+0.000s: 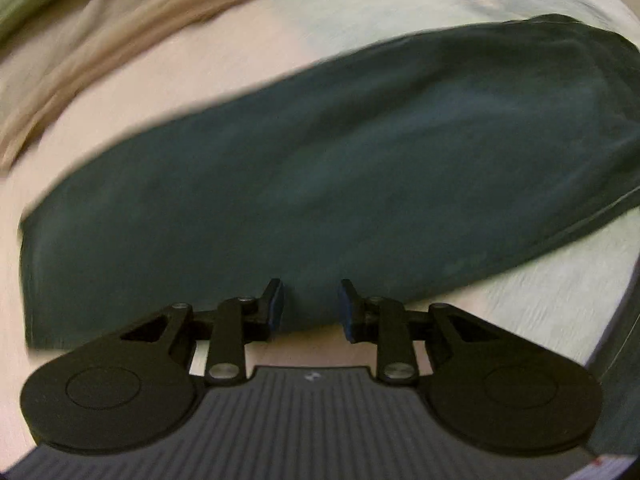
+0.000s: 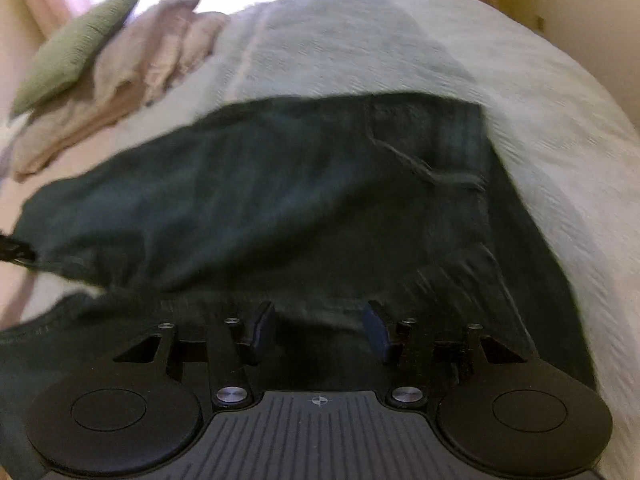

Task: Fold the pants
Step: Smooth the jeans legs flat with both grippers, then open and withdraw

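Observation:
Dark green pants (image 1: 340, 160) lie flat on the pale bedspread (image 1: 540, 300), doubled lengthwise into one long strip that runs from lower left to upper right. My left gripper (image 1: 310, 306) hovers at the strip's near edge, its jaws a little apart with nothing pinched between the blue pads. In the right wrist view the same pants (image 2: 280, 200) fill the middle, with a pocket seam showing toward the right. My right gripper (image 2: 318, 328) hangs over the near part of the fabric, open wide, its pads clear of the cloth.
A green pillow (image 2: 76, 48) and a heap of beige cloth (image 2: 152, 52) lie at the far left of the bed. The beige cloth (image 1: 120, 40) also lies beyond the pants. The bed's edge (image 1: 616, 320) drops off at the right. Both views are motion-blurred.

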Demonstrator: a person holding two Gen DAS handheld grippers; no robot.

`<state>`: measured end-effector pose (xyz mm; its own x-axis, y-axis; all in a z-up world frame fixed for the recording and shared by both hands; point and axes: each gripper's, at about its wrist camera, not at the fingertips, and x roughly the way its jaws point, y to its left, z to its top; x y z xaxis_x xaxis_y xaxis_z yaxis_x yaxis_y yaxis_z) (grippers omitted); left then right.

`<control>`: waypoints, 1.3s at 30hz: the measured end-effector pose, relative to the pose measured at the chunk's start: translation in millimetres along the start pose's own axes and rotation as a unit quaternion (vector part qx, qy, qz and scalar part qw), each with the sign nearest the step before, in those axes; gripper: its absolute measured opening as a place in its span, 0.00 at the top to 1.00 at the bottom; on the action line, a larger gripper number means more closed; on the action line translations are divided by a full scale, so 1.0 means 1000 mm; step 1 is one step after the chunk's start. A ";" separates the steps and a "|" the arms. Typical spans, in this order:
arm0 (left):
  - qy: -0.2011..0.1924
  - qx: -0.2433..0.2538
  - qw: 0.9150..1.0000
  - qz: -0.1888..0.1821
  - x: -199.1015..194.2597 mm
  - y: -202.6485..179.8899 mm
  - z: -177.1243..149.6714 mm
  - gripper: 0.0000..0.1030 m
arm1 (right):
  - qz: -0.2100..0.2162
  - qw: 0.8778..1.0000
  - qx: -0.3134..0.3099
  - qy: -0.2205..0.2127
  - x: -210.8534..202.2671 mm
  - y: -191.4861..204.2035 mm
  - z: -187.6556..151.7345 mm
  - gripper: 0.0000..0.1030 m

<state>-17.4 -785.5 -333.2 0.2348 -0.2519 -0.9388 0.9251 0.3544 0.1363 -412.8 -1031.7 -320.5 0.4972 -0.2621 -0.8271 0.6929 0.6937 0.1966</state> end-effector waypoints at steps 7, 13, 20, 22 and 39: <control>-0.042 -0.097 0.994 -0.015 -0.079 0.047 -0.073 0.74 | -0.080 0.996 0.045 0.014 -0.082 0.045 -0.018 0.43; -0.058 -0.169 0.983 -0.046 -0.170 0.068 -0.147 0.54 | -0.109 0.990 0.083 0.023 -0.149 0.132 -0.047 0.36; -0.042 -0.157 0.984 -0.073 -0.242 0.080 -0.230 0.28 | -0.106 0.989 0.093 0.050 -0.203 0.249 -0.088 0.25; -0.041 -0.151 0.985 -0.078 -0.255 0.077 -0.249 0.18 | -0.099 0.991 0.077 0.055 -0.211 0.274 -0.092 0.24; -0.044 -0.193 0.980 -0.021 -0.305 0.047 -0.308 0.05 | -0.081 0.993 -0.020 0.083 -0.215 0.293 -0.080 0.22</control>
<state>-137.3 -414.6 -138.3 0.2398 -0.3434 -0.9081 0.7559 0.6529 -0.0473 -358.8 -718.8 -126.9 0.2858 -0.2602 -0.9223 0.7342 0.6780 0.0362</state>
